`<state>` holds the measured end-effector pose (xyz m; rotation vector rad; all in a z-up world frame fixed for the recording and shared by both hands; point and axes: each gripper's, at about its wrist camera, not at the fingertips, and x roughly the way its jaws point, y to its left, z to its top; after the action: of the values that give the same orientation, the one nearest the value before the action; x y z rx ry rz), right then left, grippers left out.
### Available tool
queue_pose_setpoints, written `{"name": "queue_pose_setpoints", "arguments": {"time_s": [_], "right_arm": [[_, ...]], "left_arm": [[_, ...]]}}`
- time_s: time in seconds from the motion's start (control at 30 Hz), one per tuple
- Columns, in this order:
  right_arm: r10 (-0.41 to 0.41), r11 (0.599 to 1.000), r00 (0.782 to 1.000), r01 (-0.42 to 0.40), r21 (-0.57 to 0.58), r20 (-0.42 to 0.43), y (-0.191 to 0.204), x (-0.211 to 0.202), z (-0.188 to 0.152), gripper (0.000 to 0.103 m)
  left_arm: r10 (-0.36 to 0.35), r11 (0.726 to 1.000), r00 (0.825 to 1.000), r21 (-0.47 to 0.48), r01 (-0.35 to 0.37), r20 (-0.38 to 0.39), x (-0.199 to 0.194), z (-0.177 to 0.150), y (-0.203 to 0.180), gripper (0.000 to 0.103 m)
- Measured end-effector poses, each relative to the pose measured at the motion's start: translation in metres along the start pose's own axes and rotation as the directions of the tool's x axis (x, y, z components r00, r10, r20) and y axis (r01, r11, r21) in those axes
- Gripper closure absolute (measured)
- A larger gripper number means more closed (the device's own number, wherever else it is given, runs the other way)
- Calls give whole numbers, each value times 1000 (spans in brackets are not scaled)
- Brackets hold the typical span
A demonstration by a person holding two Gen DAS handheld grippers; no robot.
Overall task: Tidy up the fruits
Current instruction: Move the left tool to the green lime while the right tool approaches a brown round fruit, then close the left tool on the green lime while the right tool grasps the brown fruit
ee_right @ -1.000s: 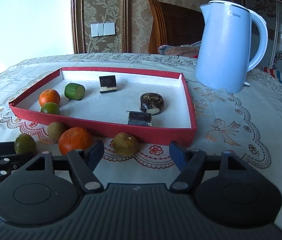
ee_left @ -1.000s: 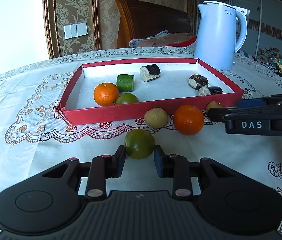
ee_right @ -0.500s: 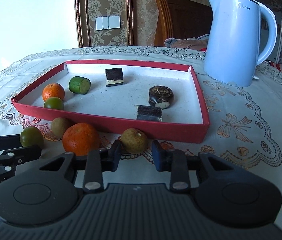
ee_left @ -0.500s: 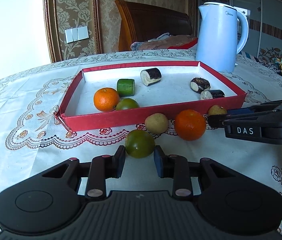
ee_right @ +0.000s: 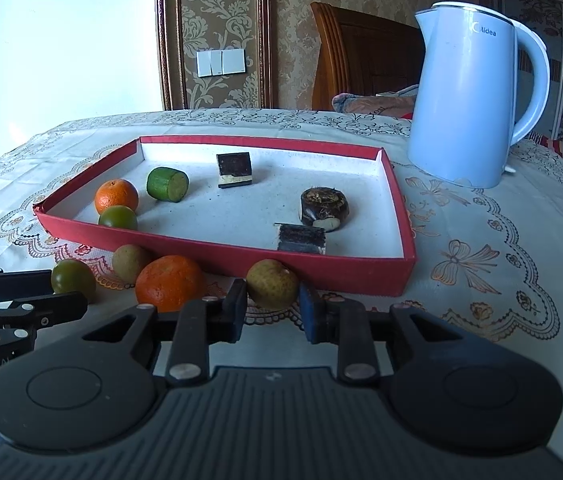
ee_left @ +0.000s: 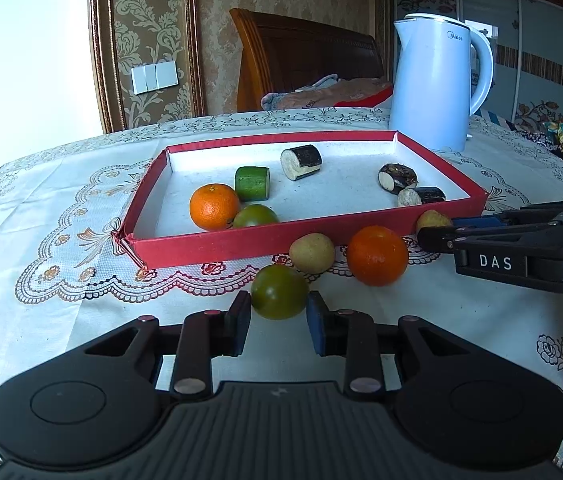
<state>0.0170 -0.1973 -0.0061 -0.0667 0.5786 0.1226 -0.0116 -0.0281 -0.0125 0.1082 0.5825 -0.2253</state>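
Your left gripper (ee_left: 278, 317) is pinched on a green citrus fruit (ee_left: 279, 291) that rests on the tablecloth (ee_left: 61, 320), just outside the near wall of the red tray (ee_left: 209, 246). Your right gripper (ee_right: 272, 310) is pinched on a yellowish-brown fruit (ee_right: 272, 283), also on the cloth, against the tray's near wall. Between the two held fruits lie a second yellowish fruit (ee_left: 312, 253) and an orange (ee_left: 377, 255). Inside the tray, at 9 o'clock, sit another orange (ee_left: 213, 206), a green fruit (ee_left: 255, 216) and a green cut piece (ee_left: 252, 183); three dark cut pieces lie from 12 to 4 o'clock. A blue kettle (ee_left: 437, 80) stands beyond the tray at 1 o'clock.
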Motion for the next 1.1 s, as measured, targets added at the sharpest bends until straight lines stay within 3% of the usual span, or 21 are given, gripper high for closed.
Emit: {"name": "queue_pose_setpoints", "arguments": {"time_s": [0.53, 0.73, 0.77, 0.83, 0.87, 1.1], "right_arm": [[-7, 1000, 999, 6, 27, 50, -4, -11, -2, 76], [-10, 999, 998, 8, 36, 61, -6, -13, -1, 76], [-10, 999, 998, 8, 38, 63, -6, -14, -1, 76], [-10, 999, 998, 8, 37, 60, -6, -13, -1, 76], [-11, 999, 998, 9, 38, 63, -6, -14, -1, 76], [-2, 999, 998, -1, 40, 60, -6, -14, -1, 76]], "left_arm": [[8, 1000, 999, 2, -8, 43, -7, 1, 0, 76], [13, 999, 997, -53, -9, 79, -14, 3, 9, 78], [12, 998, 996, -56, -7, 85, -15, 4, 10, 78], [15, 999, 995, -52, -11, 94, -16, 5, 9, 92], [23, 999, 995, -49, -18, 102, -18, 5, 9, 94], [9, 999, 995, -34, -5, 98, -24, 3, 9, 93]]}}
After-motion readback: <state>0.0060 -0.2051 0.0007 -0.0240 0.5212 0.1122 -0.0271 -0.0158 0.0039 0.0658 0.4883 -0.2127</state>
